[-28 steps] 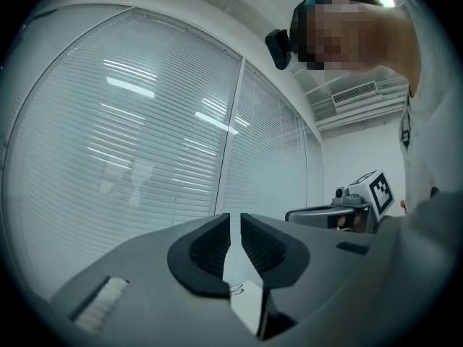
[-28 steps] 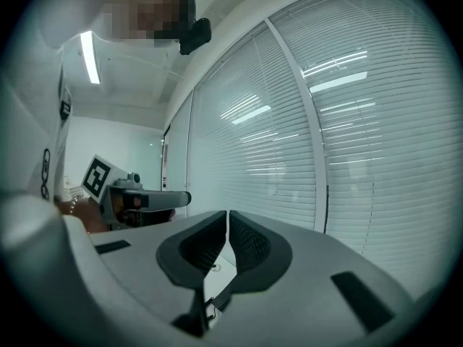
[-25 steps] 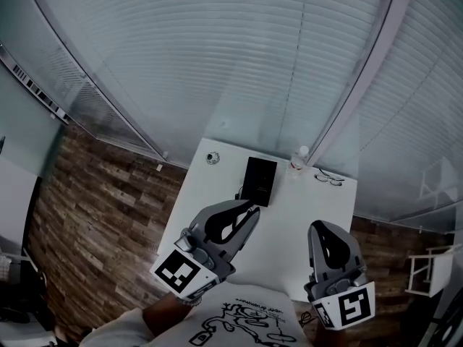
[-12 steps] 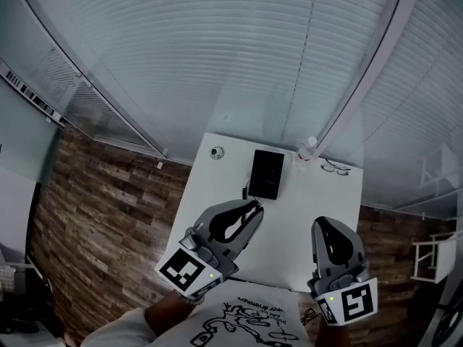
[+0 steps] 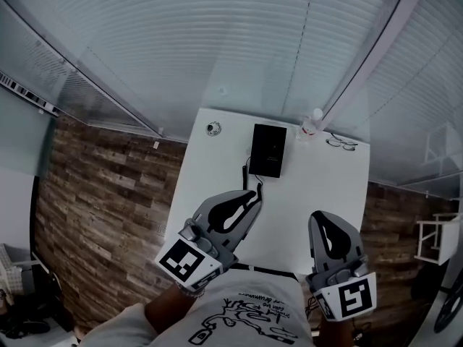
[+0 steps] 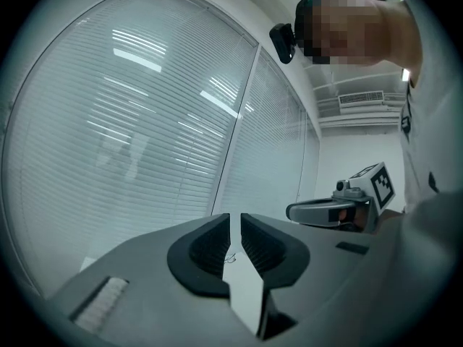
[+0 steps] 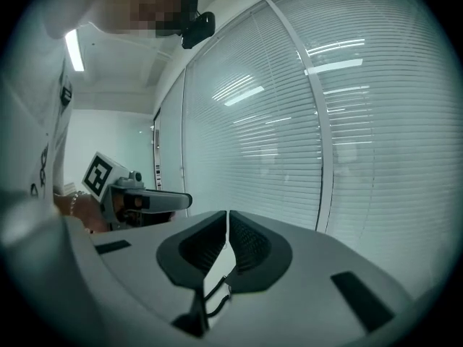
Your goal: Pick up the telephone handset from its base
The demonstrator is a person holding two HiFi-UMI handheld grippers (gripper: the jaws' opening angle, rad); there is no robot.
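Note:
The black telephone [image 5: 268,150] lies at the far middle of the white table [image 5: 217,186]. Its handset cannot be told apart from the base at this size. A dark cord [image 5: 249,176] runs from its near left corner toward me. My left gripper [image 5: 255,194] hangs over the table's near half, short of the phone, jaws shut and empty. My right gripper [image 5: 323,217] is further right near the front edge, also shut with nothing in it. In the left gripper view the left gripper [image 6: 235,219] is shut. In the right gripper view the right gripper [image 7: 227,215] is too, and the cord [image 7: 213,302] shows below it.
A small round object [image 5: 213,129] sits at the table's far left corner. A clear bottle [image 5: 312,121] and a pair of glasses [image 5: 340,143] are at the far right. Window blinds close off the far side. Wood floor flanks the table.
Both grippers have sunk toward the table's near end, still shut. The head view has tilted, so the table and phone sit higher and more central.

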